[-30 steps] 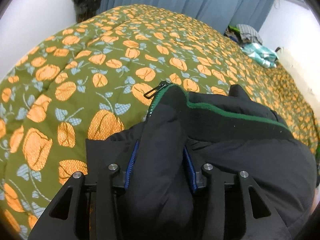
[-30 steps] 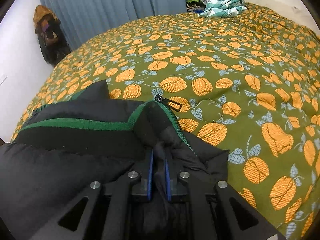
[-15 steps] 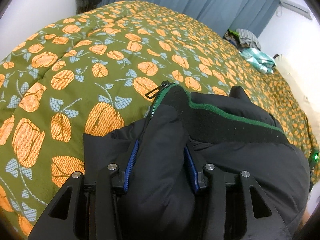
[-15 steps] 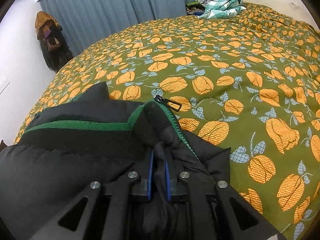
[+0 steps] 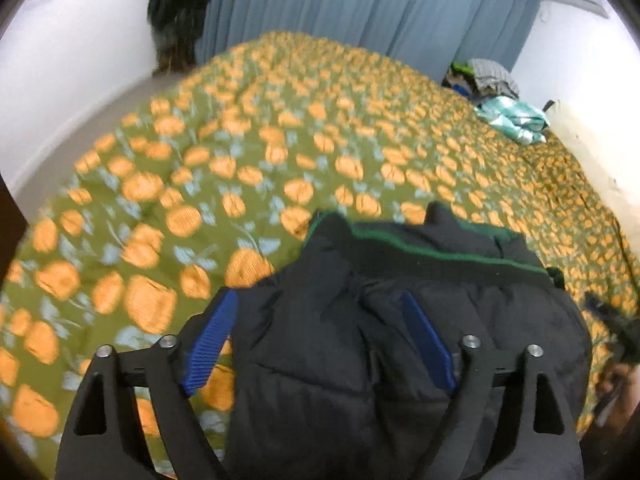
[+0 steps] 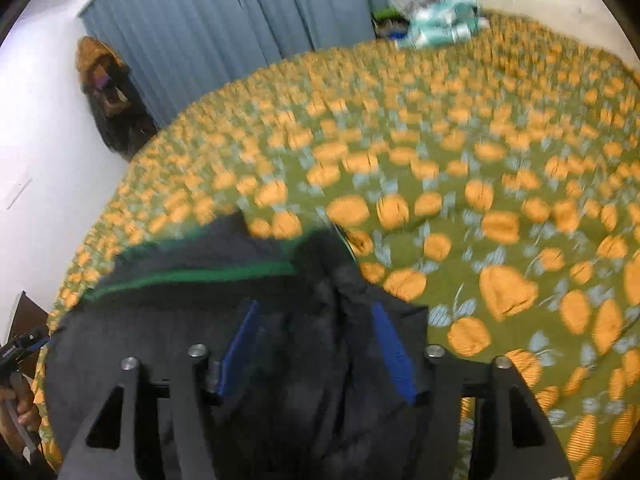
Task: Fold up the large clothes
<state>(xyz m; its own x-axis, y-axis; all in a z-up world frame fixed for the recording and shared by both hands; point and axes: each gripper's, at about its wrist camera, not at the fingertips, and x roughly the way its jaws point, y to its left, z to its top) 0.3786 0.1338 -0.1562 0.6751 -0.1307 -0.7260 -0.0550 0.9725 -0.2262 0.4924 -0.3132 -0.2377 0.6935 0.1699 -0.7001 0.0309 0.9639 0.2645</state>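
A black puffer jacket [image 5: 420, 320] with a green-trimmed collar [image 5: 440, 254] lies bunched on the green bedspread with orange flowers [image 5: 240, 168]. My left gripper [image 5: 320, 308] is open, its blue pads spread wide with jacket fabric lying loose between them. The jacket also shows in the right wrist view [image 6: 240, 320]. My right gripper [image 6: 316, 320] is open too, its jaws apart over the jacket's front edge by the collar [image 6: 208, 276]. Both views are blurred by motion.
The bed fills most of both views. A pile of folded clothes [image 5: 508, 116] sits at its far corner. Blue curtains [image 5: 360, 12] hang behind. A dark bag hangs on the white wall [image 6: 108, 96]. The other hand's gripper [image 6: 20, 348] shows at the left edge.
Both grippers have opened and let go of the jacket. Both have pulled back and up, so more of the bed and room shows.
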